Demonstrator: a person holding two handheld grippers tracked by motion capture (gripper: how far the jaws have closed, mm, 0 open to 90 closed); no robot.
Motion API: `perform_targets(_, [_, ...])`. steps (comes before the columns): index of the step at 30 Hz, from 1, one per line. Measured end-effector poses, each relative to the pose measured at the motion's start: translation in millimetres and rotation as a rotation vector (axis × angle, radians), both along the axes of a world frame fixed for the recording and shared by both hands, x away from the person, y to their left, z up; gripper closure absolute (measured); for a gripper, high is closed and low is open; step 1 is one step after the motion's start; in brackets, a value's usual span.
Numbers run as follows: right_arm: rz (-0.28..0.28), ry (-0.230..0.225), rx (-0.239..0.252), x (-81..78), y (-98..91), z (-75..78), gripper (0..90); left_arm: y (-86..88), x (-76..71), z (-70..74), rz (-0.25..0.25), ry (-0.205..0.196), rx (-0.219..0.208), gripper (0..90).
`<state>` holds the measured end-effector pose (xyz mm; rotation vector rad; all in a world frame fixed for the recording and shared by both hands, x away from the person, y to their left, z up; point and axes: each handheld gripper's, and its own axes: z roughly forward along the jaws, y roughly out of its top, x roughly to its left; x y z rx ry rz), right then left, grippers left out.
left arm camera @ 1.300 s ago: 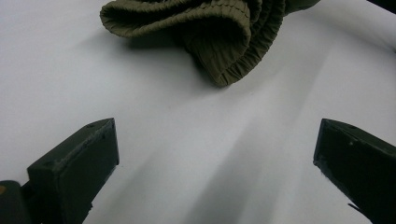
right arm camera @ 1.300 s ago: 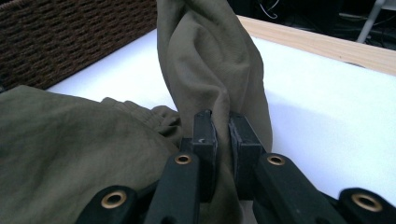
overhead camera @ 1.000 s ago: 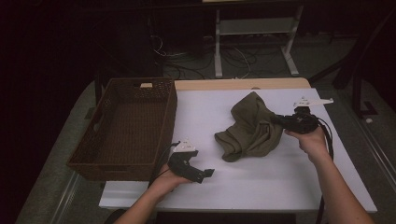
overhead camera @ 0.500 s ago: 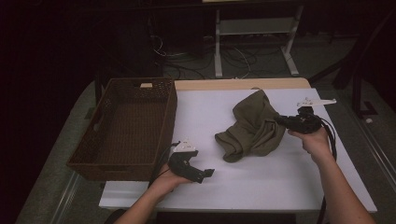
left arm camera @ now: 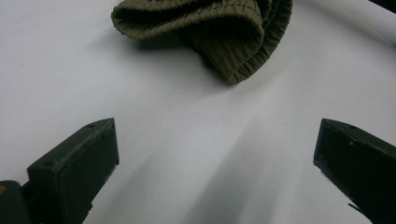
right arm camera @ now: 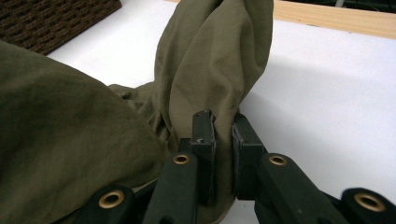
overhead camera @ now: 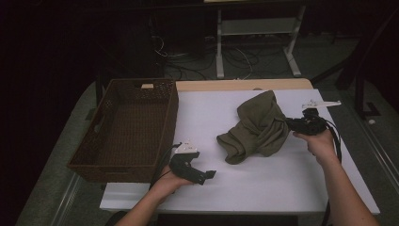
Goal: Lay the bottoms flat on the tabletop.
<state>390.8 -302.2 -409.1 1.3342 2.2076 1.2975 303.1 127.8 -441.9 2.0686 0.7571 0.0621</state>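
Right gripper (right arm camera: 223,133) is clenched on the olive cloth (overhead camera: 258,126) (fold pinched between jaws); left gripper (left arm camera: 215,154) stands released above the white table (overhead camera: 263,183).

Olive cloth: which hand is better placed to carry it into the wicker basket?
Right. The right claw is shut on the olive cloth; the left claw is open on bare table, though nearer the wicker basket.

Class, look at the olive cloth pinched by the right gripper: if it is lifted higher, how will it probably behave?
The olive cloth lies in soft folds, so it will probably droop and trail rather than hold shape. The right gripper pinches only a thin fold, which might slip. It looks light, likely dragging easily across the smooth white table.
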Motion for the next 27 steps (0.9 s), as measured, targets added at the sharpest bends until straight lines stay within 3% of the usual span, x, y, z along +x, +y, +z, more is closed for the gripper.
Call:
perform_targets(14, [-0.021, 0.03, -0.014, 3.1, -8.2, -8.6, 79.2, 0.2, 0.3, 0.2, 0.002, 0.004, -0.006, 0.0])
perform_targets(27, [-0.035, 0.092, -0.005, 8.3, -19.7, -24.2, 76.4, -0.4, 0.1, -0.1, -0.001, 0.004, -0.005, 0.0])
